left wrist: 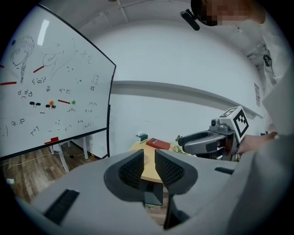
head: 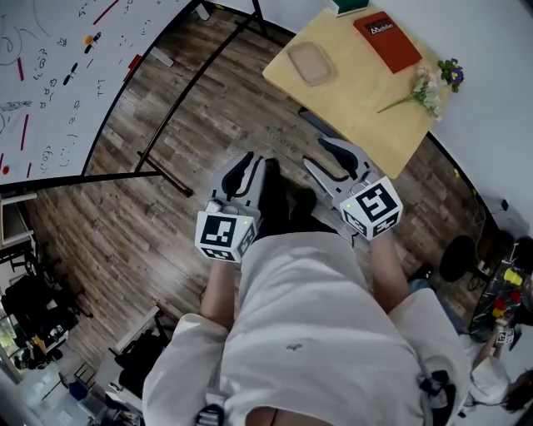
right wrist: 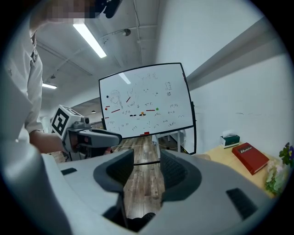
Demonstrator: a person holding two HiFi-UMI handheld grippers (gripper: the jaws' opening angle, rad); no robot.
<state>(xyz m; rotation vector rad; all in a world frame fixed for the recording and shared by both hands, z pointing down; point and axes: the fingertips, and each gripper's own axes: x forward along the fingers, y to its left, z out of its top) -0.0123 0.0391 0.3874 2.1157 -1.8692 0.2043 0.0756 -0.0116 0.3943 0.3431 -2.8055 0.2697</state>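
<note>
I hold both grippers in front of my body, above a wooden floor. My left gripper (head: 243, 170) (left wrist: 149, 155) is empty, its jaws open by only a narrow gap through which the yellow table (left wrist: 149, 170) shows. My right gripper (head: 333, 158) (right wrist: 147, 158) is open wider, with only floor between its jaws. Each shows in the other's view: the right gripper (left wrist: 183, 142) at the left gripper view's right, the left gripper (right wrist: 117, 137) at the right gripper view's left. Neither touches anything.
The table (head: 358, 104) ahead carries a red book (head: 388, 42), a beige tray (head: 311, 63), flowers (head: 429, 87) and a green tissue box (head: 350, 7). A whiteboard (head: 58, 75) on a black stand (head: 166, 170) stands to the left. A stool (head: 458, 258) and clutter lie at the right.
</note>
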